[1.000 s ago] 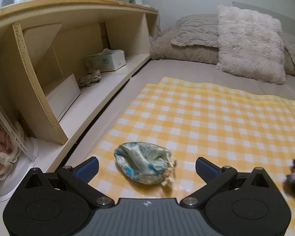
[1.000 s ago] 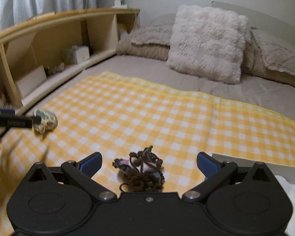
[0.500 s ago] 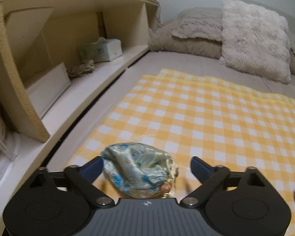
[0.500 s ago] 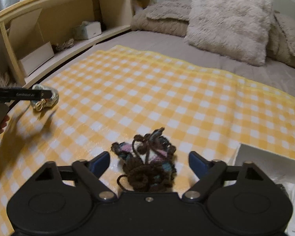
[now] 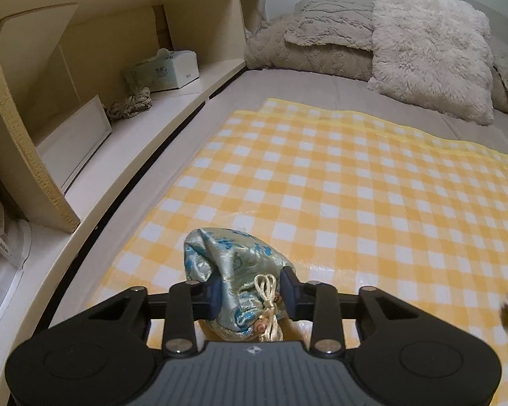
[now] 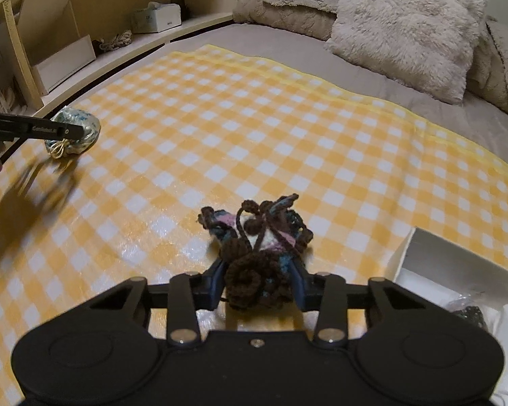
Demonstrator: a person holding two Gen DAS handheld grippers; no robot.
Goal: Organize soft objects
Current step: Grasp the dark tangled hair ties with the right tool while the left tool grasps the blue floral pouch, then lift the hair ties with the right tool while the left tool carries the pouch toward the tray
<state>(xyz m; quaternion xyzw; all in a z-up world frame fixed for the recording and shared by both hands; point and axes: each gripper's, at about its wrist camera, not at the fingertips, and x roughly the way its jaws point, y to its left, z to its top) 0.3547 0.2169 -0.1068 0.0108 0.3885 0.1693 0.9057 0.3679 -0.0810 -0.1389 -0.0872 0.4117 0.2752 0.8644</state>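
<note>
Yellow-and-white checked cloth, glossy, spread flat over a grey bed; carries both task items. Item one: pale green satin drawstring pouch with blue floral pattern and cream cord knot, lying near the cloth's left edge, close to the shelf side. Left gripper: jaws have just been closing and now press the pouch from both sides near its tied neck; pouch rests on the cloth. Same pouch and gripper seen at far left in the right wrist view, with part of a hand at the frame edge. Item two: crocheted yarn piece, dark brown with pink, white and teal patches, loose curled strands, lying toward the cloth's near right area. Right gripper: jaws have just been closing and now clamp the near end of the yarn piece, which rests on the cloth. White open box just right of the yarn piece, holding a dark item, unclear. Wooden shelf unit along the bed's left side, holding a tissue box, a coil of rope and a white board leaning in one compartment. Fluffy cream pillow and taupe pillows at the bed's head.
</note>
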